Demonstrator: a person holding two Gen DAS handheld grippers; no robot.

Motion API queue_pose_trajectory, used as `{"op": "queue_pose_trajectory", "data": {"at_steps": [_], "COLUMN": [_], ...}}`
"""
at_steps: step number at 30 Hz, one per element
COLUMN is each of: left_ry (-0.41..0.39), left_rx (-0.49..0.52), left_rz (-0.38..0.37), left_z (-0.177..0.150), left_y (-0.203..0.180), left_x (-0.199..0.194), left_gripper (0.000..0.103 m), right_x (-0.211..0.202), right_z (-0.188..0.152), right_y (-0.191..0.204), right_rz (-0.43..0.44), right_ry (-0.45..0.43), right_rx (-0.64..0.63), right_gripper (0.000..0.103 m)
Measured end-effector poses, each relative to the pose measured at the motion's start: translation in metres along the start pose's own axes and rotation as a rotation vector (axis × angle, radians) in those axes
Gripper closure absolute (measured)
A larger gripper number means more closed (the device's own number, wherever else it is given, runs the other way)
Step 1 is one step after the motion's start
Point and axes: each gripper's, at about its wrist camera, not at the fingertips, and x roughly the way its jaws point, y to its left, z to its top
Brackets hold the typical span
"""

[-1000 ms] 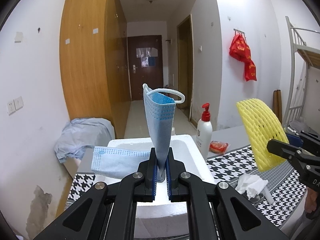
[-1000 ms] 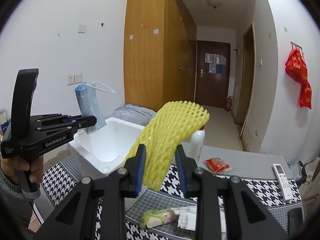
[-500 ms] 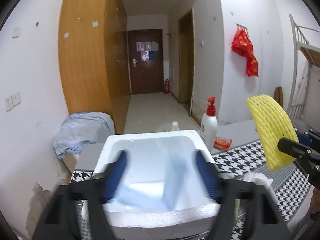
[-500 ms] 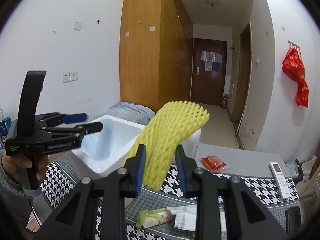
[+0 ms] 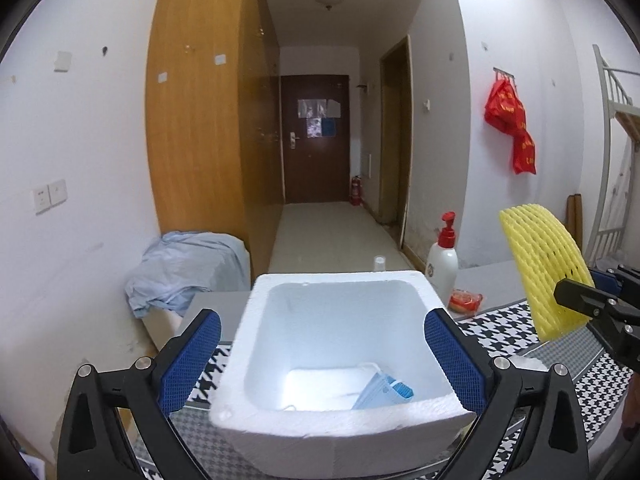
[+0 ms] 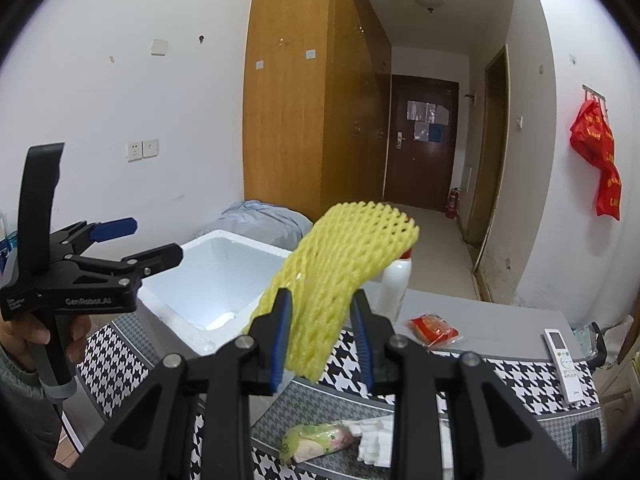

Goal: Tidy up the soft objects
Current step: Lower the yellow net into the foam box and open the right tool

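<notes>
My left gripper [image 5: 322, 320] hangs over the white foam box [image 5: 336, 436], and its jaws are opening wide with nothing between them. A blue face mask [image 5: 384, 390] lies crumpled on the box floor near the front right corner. In the right wrist view the left gripper [image 6: 156, 238] shows at the left, held by a hand, beside the foam box [image 6: 168, 300]. My right gripper [image 6: 321, 296] is shut on a yellow foam net [image 6: 336, 264], which sticks up above the table. The same yellow net [image 5: 544, 272] appears at the right edge of the left wrist view.
A white pump bottle [image 5: 442, 266] and a red packet [image 5: 464, 302] stand behind the box. On the houndstooth cloth lie a green packet [image 6: 316, 438], white tissue [image 6: 376, 438] and a remote [image 6: 562, 360]. A pale blue cloth heap [image 5: 184, 264] sits at the left.
The left gripper was shut on the blue mask; its jaws have spread and the mask has dropped into the foam box. The right gripper with the yellow net has stayed put.
</notes>
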Motion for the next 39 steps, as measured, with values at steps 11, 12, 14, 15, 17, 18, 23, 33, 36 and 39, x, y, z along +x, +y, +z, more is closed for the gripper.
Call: {"op": "queue_pose_trajectory", "data": {"at_steps": [11, 12, 14, 15, 17, 18, 23, 33, 36, 39], "left_ry": [-0.049, -0.054, -0.061, -0.061, -0.06, -0.064, -0.071, -0.04, -0.041, -0.041], "left_rx": [-0.019, -0.017, -0.02, -0.02, -0.02, -0.023, -0.012, -0.06, -0.064, -0.068], "left_rz": [0.08, 0.088, 0.097, 0.098, 0.099, 0.104, 0.157, 0.218, 0.248, 0.26], "left_z": [-0.007, -0.008, -0.009, -0.01, -0.011, -0.012, -0.019, -0.031, -0.033, -0.036], "left_y": [0.027, 0.03, 0.032, 0.034, 0.036, 0.038, 0.042, 0.061, 0.065, 0.07], "left_x": [-0.03, -0.033, -0.036, -0.038, -0.041, -0.044, -0.05, -0.052, -0.054, -0.055], "left_gripper": [0.001, 0.001, 0.001, 0.001, 0.001, 0.001, 0.001, 0.001, 0.001, 0.001], "right_x": [0.004, 0.004, 0.005, 0.007, 0.009, 0.01, 0.017, 0.029, 0.035, 0.04], "right_z": [0.001, 0.002, 0.003, 0.004, 0.006, 0.006, 0.014, 0.019, 0.021, 0.021], "right_y": [0.007, 0.009, 0.013, 0.014, 0.017, 0.019, 0.027, 0.041, 0.044, 0.047], "right_rz": [0.037, 0.04, 0.048, 0.053, 0.06, 0.065, 0.073, 0.1, 0.119, 0.125], "right_ry": [0.0, -0.001, 0.0, 0.001, 0.005, 0.007, 0.018, 0.039, 0.048, 0.058], "right_rx": [-0.022, -0.024, -0.029, -0.032, -0.037, -0.04, -0.045, -0.065, -0.065, -0.068], "right_gripper": [0.069, 0.069, 0.069, 0.069, 0.069, 0.069, 0.069, 0.069, 0.069, 0.069]}}
